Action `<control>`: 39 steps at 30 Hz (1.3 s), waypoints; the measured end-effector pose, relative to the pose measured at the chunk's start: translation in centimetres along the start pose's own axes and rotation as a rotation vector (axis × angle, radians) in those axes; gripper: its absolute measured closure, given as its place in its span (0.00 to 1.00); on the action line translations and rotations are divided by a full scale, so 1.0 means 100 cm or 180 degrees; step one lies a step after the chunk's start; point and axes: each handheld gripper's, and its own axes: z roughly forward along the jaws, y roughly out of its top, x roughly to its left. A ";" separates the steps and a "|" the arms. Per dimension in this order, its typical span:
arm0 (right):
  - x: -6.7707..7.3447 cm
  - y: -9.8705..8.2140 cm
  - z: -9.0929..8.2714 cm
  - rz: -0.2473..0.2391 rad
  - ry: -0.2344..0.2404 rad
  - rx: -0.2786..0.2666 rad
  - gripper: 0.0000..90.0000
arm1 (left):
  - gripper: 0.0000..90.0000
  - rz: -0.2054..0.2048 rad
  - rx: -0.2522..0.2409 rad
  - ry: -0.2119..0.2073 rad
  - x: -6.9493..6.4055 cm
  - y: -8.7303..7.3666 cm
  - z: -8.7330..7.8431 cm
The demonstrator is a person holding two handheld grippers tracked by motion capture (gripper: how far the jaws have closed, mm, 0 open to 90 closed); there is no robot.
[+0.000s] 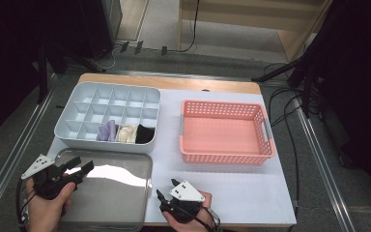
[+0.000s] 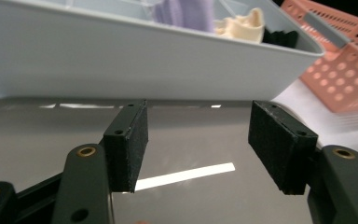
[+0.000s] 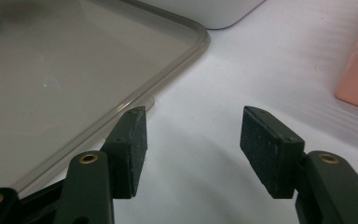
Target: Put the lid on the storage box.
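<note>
Three socks sit in the divided box (image 1: 107, 116); clear lid (image 1: 107, 188) lies off (probably next); left gripper (image 1: 81, 166) and right gripper (image 1: 165, 192) both gape, empty.

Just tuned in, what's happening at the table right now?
A person holds a gripper in each hand. The left gripper hovers open over the clear lid lying flat in front of the grey divided organizer, with nothing between its jaws. The right gripper is open too, just off the lid's right edge. Three rolled cloth items, purple, cream and black, sit in the organizer's near row. The pink basket is empty.
</note>
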 end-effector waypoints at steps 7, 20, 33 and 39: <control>0.004 0.003 0.006 -0.0082 0.0052 0.0006 0.47 | 0.39 -0.0134 0.0106 0.0226 0.014 -0.008 -0.010; 0.008 0.006 0.012 -0.0124 0.0108 0.0052 0.47 | 0.38 -0.0223 0.0069 0.0434 0.030 -0.015 -0.039; 0.010 0.004 0.007 -0.0109 0.0071 0.0037 0.47 | 0.37 -0.0319 0.0038 0.0609 0.055 -0.024 -0.066; 0.017 0.005 0.007 -0.0070 0.0148 0.0038 0.47 | 0.37 -0.0376 0.0052 0.0709 0.067 -0.032 -0.078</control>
